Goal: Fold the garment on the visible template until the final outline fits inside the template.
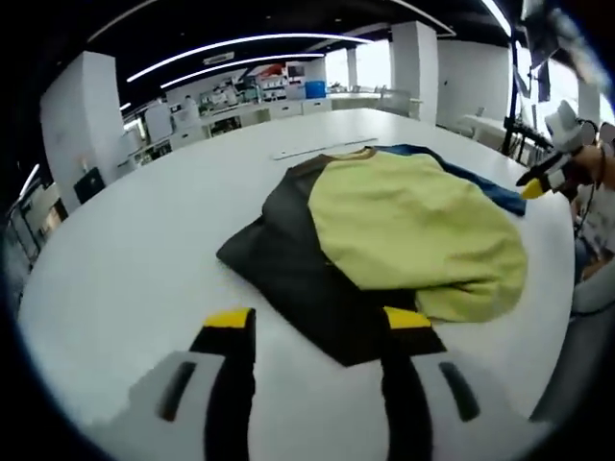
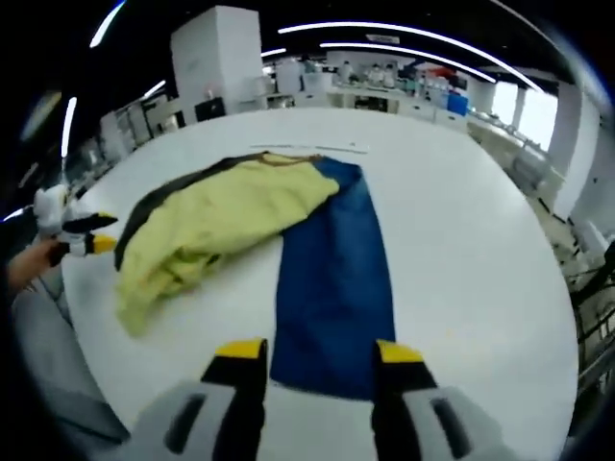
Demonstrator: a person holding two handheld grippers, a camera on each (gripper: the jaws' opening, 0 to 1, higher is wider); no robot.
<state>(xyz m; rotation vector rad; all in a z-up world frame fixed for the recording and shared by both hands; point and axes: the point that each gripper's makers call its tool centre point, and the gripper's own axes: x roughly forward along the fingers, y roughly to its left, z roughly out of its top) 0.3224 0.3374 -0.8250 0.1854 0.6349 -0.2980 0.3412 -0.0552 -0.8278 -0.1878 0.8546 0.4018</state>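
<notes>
A: Where is the garment (image 1: 384,240) placed, and how far along is the fold judged to be?

B: It is spread on the white table (image 1: 144,250), partly bunched. A yellow-green middle panel (image 2: 221,226) is heaped up, a dark sleeve (image 1: 288,274) is laid out flat toward the left gripper (image 1: 317,322), and a blue sleeve (image 2: 332,264) is stretched flat toward the right gripper (image 2: 312,351). A pale strip (image 2: 307,147) is seen at the far edge of the garment, just past the collar; whether it belongs to the template cannot be told. An early step is judged to be in hand, as both sleeves are not yet folded in

A: And the fingers?

B: On both grippers the fingers are held well apart and nothing is gripped. The left pair is poised over the near tip of the dark sleeve, the right pair over the near end of the blue sleeve. In the left gripper view the right gripper is seen at the far right, beside the garment

A: What is called for next?

B: Probably each sleeve end should be pinched and carried over the yellow-green panel, so the outline is narrowed. The heaped cloth may need to be smoothed, or the folded outline may not be kept flat
</notes>
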